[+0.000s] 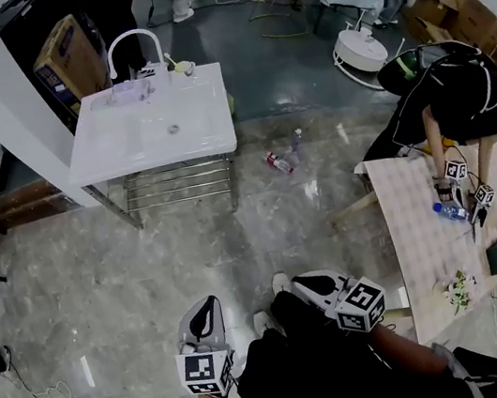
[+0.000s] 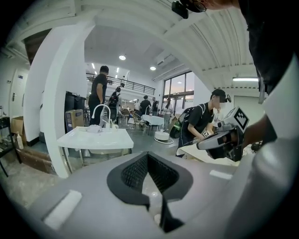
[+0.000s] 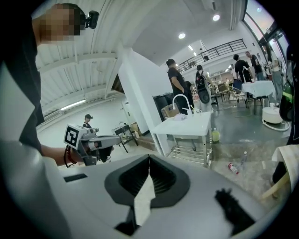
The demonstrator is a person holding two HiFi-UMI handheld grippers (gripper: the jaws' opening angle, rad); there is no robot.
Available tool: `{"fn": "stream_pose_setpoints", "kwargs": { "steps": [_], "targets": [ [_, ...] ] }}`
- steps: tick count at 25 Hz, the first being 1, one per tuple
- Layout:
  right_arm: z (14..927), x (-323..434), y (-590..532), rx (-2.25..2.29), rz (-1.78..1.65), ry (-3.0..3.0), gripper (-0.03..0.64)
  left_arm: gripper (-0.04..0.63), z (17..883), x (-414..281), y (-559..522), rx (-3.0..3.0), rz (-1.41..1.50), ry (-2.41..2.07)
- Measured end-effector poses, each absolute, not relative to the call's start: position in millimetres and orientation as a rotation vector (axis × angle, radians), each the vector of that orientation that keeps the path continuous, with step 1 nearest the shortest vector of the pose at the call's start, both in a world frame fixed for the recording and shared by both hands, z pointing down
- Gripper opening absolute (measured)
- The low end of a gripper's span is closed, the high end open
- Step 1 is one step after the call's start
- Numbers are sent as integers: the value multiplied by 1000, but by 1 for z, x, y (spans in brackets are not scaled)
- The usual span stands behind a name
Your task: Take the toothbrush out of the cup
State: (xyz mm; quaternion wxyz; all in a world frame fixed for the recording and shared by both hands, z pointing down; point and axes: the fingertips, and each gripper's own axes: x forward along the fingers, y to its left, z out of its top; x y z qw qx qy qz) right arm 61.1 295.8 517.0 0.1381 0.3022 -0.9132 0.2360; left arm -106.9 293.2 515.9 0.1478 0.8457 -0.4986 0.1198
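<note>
**BOTH GRIPPERS CLOSED AND EMPTY; TOOTHBRUSH IN CUP ON WASHBASIN**

1. Left gripper [image 1: 209, 307]: jaws fully together, nothing between them.
2. Right gripper [image 1: 304, 284]: jaws fully together, nothing held.
3. Both grippers are held low, close in front of the person's body. They sit side by side without touching, tips pointing forward over the grey marbled floor [image 1: 104, 295].
4. The left marker cube [image 1: 208, 372] and right marker cube [image 1: 361, 305] carry black-and-white square codes.
5. The toothbrush [image 1: 172, 61] stands tilted in the cup [image 1: 185, 67]. The cup sits at the back right corner of the white washbasin [image 1: 126, 153], just right of the arched faucet [image 1: 131, 44].
6. The washbasin is well apart from both grippers, ahead and slightly to the left.
7. A cardboard box [image 1: 69, 55] stands behind the basin at the left; its print is too small to read.
8. A red-and-white bottle [image 1: 277, 161] lies on the floor right of the basin; its label is unreadable.
9. At far right, another person [image 1: 459, 99] bends over a patterned table [image 1: 428, 247], on which lies a blue-labelled bottle [image 1: 451, 211].
</note>
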Motion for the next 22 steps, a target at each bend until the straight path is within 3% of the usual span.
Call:
{"fn": "stream_pose_setpoints", "kwargs": {
  "steps": [22],
  "targets": [
    [531,60,218,884,698,-2658,12,9,504,-118,221,2379,237,-1493]
  ]
}}
